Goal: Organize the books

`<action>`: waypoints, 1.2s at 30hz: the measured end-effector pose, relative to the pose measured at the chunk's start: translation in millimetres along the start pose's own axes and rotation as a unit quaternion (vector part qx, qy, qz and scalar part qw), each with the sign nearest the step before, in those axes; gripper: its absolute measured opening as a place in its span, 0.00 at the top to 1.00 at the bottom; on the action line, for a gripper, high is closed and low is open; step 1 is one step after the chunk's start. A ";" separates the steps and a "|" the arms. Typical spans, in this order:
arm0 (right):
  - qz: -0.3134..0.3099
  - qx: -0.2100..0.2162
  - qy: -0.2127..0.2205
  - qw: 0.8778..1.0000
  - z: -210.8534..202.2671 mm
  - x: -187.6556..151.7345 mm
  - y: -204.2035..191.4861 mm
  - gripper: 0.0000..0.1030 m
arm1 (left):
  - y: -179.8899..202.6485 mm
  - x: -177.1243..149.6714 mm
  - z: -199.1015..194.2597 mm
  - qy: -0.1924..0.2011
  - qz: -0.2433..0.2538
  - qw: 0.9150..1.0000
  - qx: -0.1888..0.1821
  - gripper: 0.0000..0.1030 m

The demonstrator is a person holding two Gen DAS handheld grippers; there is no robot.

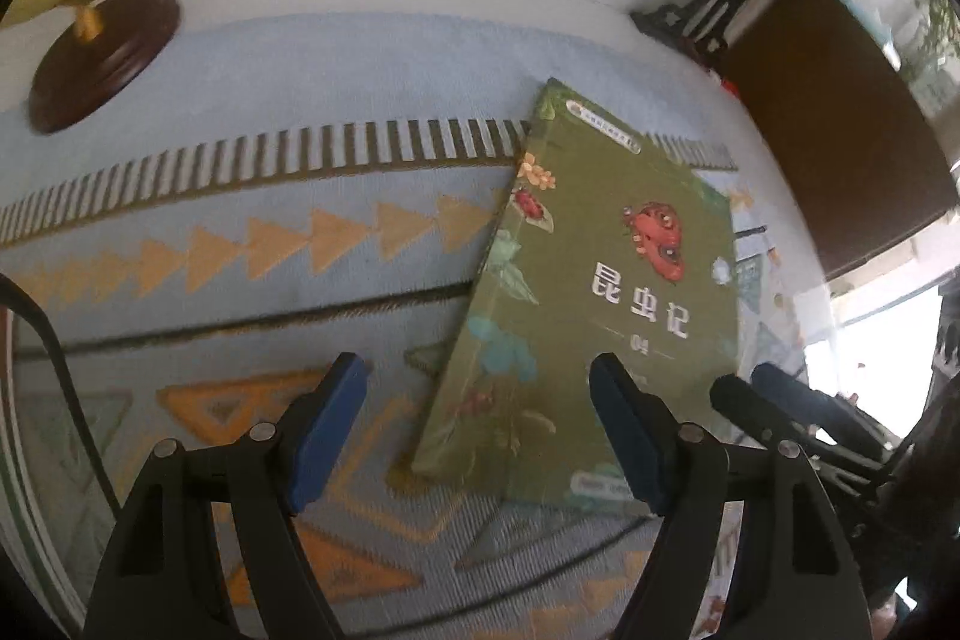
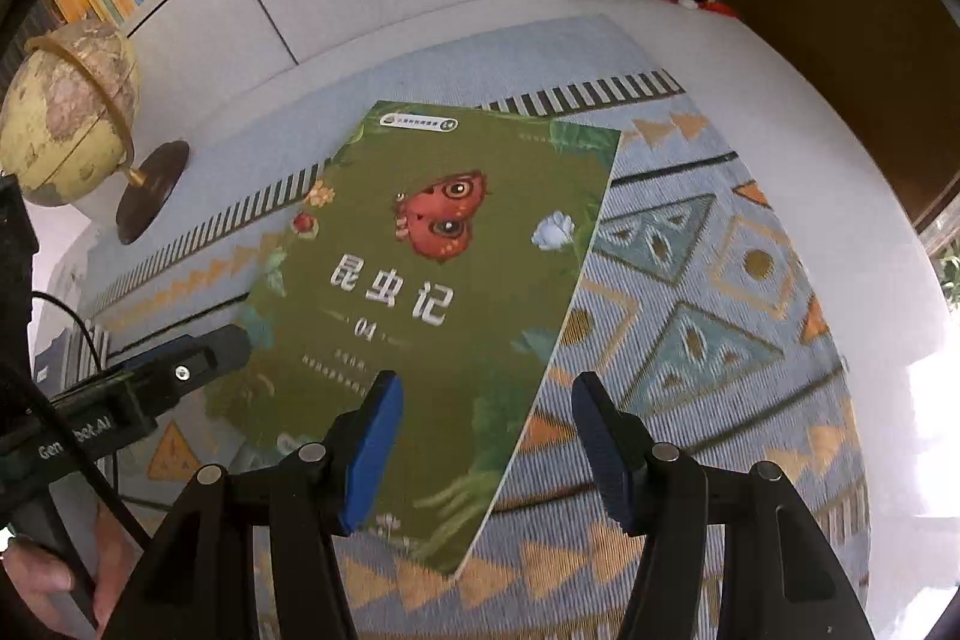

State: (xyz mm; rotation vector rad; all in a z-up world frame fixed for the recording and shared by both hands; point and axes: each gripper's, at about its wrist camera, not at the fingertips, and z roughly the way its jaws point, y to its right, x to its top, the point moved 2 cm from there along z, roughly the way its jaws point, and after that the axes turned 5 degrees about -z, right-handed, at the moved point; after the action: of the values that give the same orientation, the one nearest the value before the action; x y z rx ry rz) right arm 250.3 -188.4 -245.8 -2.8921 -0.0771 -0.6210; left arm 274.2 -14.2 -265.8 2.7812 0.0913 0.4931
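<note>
Green book [image 2: 432, 304] — lying flat, cover up, on the patterned blue cloth [image 2: 690, 280], centre of the right wrist view and right of centre in the left wrist view; it sits skewed to the cloth's stripes, and I judge it wants squaring before shelving. I have both tools angled steeply down at it, one to each side — presumably to take it by opposite edges. Left gripper [image 1: 480, 436]: jaws well apart, nothing between the pads; its right-hand finger [image 1: 624, 436] overlaps the book's lower corner, contact not discernible. Right gripper [image 2: 483, 451]: about half open, astride the book's lower right edge, not clamped. Globe [image 2: 66, 118] at left, clear of the work.
</note>
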 end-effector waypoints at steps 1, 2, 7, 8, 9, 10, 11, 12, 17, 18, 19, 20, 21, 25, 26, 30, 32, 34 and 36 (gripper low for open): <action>-0.001 0.001 -0.001 1.000 3.6 2.5 0.6 0.45 | 2.2 1.7 1.2 0.007 0.010 1.000 0.005 0.27; -0.002 0.000 -0.001 1.000 6.2 4.4 0.6 0.45 | 5.0 2.8 3.8 0.004 0.018 1.000 0.007 0.27; -0.002 0.009 -0.011 1.000 19.4 12.0 1.9 0.43 | 13.2 4.3 7.7 -0.004 0.032 0.999 -0.020 0.27; -0.005 0.008 -0.007 1.000 20.3 12.0 1.0 0.43 | 14.8 4.0 8.1 -0.009 0.033 0.999 -0.034 0.27; -0.007 0.008 -0.005 1.000 19.8 12.0 0.8 0.43 | 16.7 3.6 8.7 -0.016 0.034 0.998 -0.045 0.26; -0.010 0.007 -0.006 1.000 21.3 11.9 0.2 0.42 | 17.6 2.7 8.9 -0.018 0.036 0.998 -0.043 0.26; -0.013 0.006 -0.003 1.000 21.5 12.0 -0.2 0.42 | 18.4 2.1 8.5 -0.019 0.039 0.998 -0.043 0.26; -0.015 0.009 -0.001 1.000 21.5 12.0 0.1 0.39 | 18.1 1.6 6.4 -0.018 0.036 0.998 -0.051 0.26; -0.009 0.040 0.011 0.999 20.8 12.7 7.3 0.25 | 1.3 2.6 -34.4 0.003 -0.069 0.961 -0.269 0.26; -0.005 0.059 0.013 0.998 20.6 12.5 10.5 0.23 | -0.2 2.8 -35.2 -0.003 -0.086 0.949 -0.304 0.26; 0.001 0.071 0.015 0.997 20.2 12.8 13.5 0.22 | 0.3 3.0 -32.3 -0.007 -0.096 0.943 -0.317 0.26; 0.008 0.084 0.015 0.996 20.2 13.6 16.3 0.22 | 2.8 2.3 -23.8 -0.012 -0.095 0.949 -0.300 0.30; 0.019 0.099 0.015 0.995 19.9 14.4 20.4 0.22 | 5.4 1.3 -16.1 -0.017 -0.092 0.955 -0.281 0.33; 0.072 0.158 0.008 0.985 19.6 16.7 36.9 0.22 | 17.0 -8.7 23.1 -0.048 -0.104 0.970 -0.213 0.74; 0.079 0.166 0.006 0.983 19.4 16.2 38.9 0.22 | 20.2 -8.7 24.2 -0.048 -0.105 0.971 -0.207 0.83; 0.096 0.188 -0.007 0.977 15.0 13.9 42.9 0.23 | 14.0 -3.7 16.4 -0.058 -0.152 0.955 -0.249 0.88; 0.099 0.192 -0.018 0.976 12.1 12.9 41.9 0.23 | 4.3 -3.6 17.2 -0.085 -0.223 0.921 -0.307 0.88; 0.102 0.213 -0.052 0.970 11.7 9.1 39.7 0.23 | -4.0 -7.2 18.5 -0.107 -0.279 0.890 -0.344 0.89; 0.129 0.263 -0.059 0.954 7.0 -4.2 43.0 0.21 | -7.4 -11.2 21.4 -0.126 -0.318 0.858 -0.383 0.89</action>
State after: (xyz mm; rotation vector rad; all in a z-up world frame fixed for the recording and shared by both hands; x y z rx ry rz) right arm 253.0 -229.4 -261.0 -2.3629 0.1043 -0.3160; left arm 271.1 -14.7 -290.9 1.8459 0.5893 -0.0291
